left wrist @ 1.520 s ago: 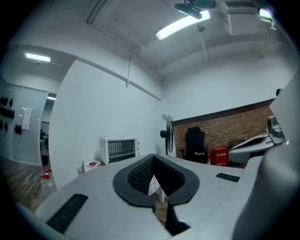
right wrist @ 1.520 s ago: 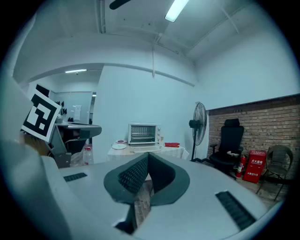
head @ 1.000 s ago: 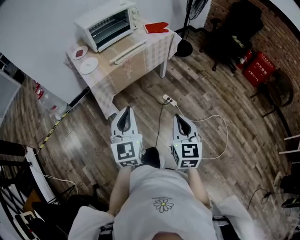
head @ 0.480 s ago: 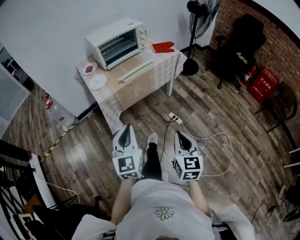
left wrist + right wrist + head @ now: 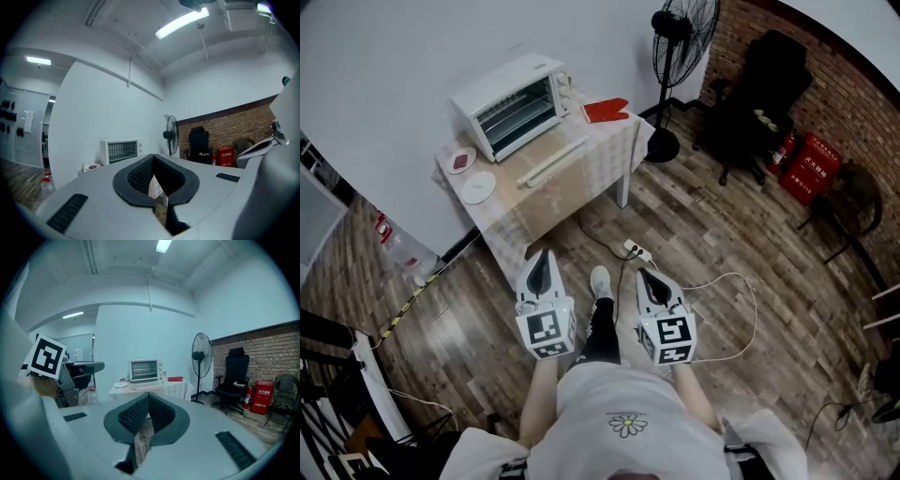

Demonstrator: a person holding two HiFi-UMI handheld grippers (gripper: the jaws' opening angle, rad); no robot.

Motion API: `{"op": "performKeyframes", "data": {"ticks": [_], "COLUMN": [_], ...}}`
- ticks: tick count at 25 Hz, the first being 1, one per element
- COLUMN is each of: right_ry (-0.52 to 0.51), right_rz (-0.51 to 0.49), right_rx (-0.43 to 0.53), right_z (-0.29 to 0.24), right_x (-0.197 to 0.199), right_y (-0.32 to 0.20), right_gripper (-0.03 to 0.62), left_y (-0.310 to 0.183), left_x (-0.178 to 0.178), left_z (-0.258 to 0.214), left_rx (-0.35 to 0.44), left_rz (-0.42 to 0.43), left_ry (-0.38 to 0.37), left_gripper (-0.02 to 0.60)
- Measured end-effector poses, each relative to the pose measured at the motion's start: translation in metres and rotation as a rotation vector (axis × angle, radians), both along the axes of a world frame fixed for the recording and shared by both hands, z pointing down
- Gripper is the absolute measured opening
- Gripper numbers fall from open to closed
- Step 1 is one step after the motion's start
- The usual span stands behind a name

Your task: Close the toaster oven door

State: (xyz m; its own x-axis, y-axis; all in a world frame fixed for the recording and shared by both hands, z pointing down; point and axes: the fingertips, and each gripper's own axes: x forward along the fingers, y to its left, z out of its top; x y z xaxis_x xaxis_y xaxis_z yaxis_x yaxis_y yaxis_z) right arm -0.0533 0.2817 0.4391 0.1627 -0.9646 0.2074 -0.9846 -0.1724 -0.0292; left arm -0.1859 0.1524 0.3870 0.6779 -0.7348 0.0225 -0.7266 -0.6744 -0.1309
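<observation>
A white toaster oven [image 5: 511, 103] stands at the back of a small table [image 5: 581, 183] against the wall. Its door is open and folded down flat, with the white handle bar [image 5: 553, 161] out in front. The oven [image 5: 121, 150] also appears far off in the left gripper view, and the right gripper view shows the oven [image 5: 146, 370] on its table. My left gripper [image 5: 543, 255] and right gripper [image 5: 644, 276] are held low before the person's body, well short of the table. Both are shut with nothing in them.
Beside the oven lie a red mitt [image 5: 607, 110] and two small plates [image 5: 477, 186]. A standing fan [image 5: 682, 37], a black chair [image 5: 759, 89] and a red box [image 5: 811, 167] stand to the right. A power strip [image 5: 636, 250] and cables lie on the wooden floor.
The person is stepping across the floor, so the head view has shifted and the table has moved in the picture. Both grippers stay shut and low before the body.
</observation>
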Motion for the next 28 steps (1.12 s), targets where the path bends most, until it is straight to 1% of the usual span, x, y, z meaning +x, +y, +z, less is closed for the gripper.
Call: {"op": "performKeyframes", "data": {"ticks": [7, 11, 14, 23, 28], "right_ry": [0.006, 0.007, 0.011, 0.057, 0.072], "right_rz": [0.004, -0.015, -0.037, -0.082, -0.136], "right_rx": [0.013, 0.015, 0.009, -0.036, -0.065], "right_z": [-0.005, -0.004, 0.001, -0.013, -0.017], "right_x": [0.03, 0.041, 0.05, 0.096, 0.113], "right_y": [-0.037, -0.068, -0.096, -0.208, -0.283], "right_gripper": [0.011, 0.011, 0.011, 0.011, 0.011], "left_y": [-0.034, -0.061, -0.086, -0.191, -0.252], "left_x": [0.032, 0.04, 0.047, 0.082, 0.095], "left_z": [-0.004, -0.005, 0.005, 0.005, 0.009], "left_rx": [0.019, 0.026, 0.011, -0.027, -0.056], "left_rz": [0.019, -0.004, -0.023, -0.077, -0.115], "left_ry": [-0.004, -0.001, -0.006, 0.004, 0.01], "left_gripper": [0.017, 0.017, 0.017, 0.017, 0.017]}}
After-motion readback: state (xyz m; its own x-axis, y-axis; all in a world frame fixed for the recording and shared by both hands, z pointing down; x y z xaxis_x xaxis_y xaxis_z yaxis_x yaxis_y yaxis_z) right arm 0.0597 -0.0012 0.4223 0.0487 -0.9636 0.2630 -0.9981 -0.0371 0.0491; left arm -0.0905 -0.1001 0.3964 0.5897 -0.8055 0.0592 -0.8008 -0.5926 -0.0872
